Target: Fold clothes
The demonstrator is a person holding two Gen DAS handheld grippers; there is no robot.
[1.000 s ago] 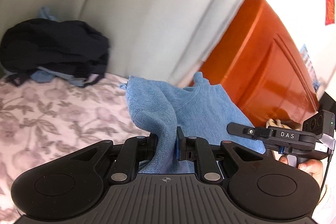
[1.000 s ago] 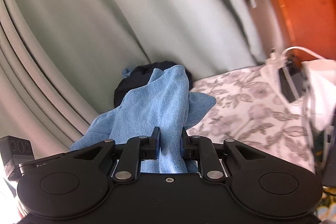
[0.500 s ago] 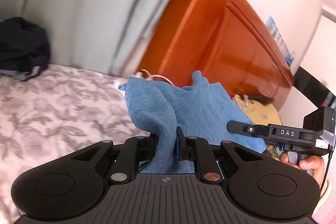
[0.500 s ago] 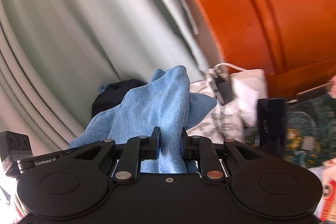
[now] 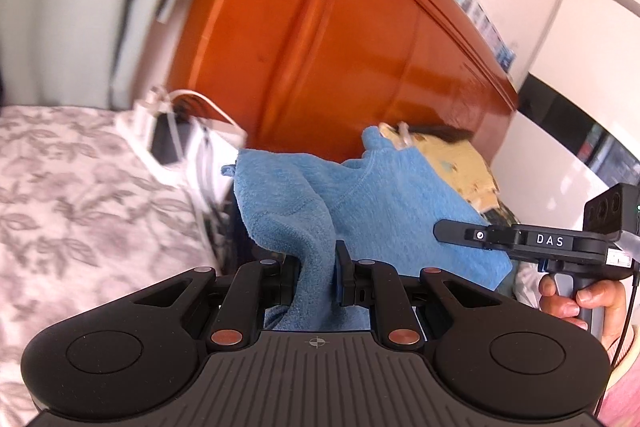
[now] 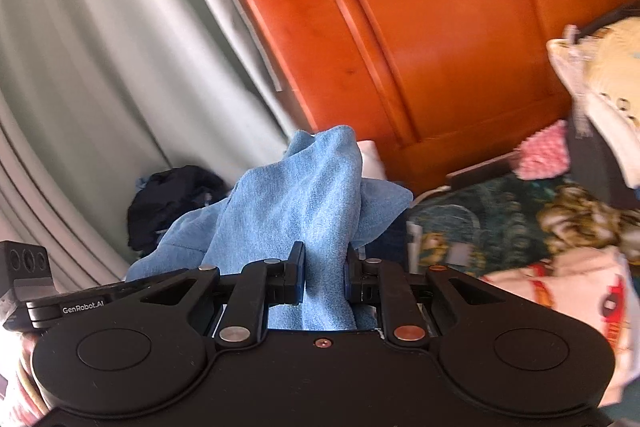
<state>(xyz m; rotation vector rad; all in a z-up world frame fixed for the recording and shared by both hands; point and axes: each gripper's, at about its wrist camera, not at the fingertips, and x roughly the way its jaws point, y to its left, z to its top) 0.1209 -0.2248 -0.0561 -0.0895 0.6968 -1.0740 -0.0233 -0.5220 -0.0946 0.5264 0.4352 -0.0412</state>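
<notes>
Garment (image 5: 372,211), blue fleece, pinched between fingers of your left gripper (image 5: 318,277), bunched just ahead of it, held above bed. Your right gripper (image 6: 325,277) clamps same blue garment (image 6: 296,203); cloth rises ahead of its fingers, drapes off to its left. Orange wooden headboard (image 5: 340,59) beyond left gripper. Floral bedsheet (image 5: 72,195) lies to left gripper's left. Dark clothes pile (image 6: 172,199) ahead-left of right gripper, by curtain (image 6: 100,67). Your hand (image 5: 576,301) on right gripper's handle, at left gripper's right.

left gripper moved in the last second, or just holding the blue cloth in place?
Yes. The left gripper, shut on the blue garment, has swung right: the orange headboard now fills its view, where curtain and a dark clothes pile showed before.
</notes>
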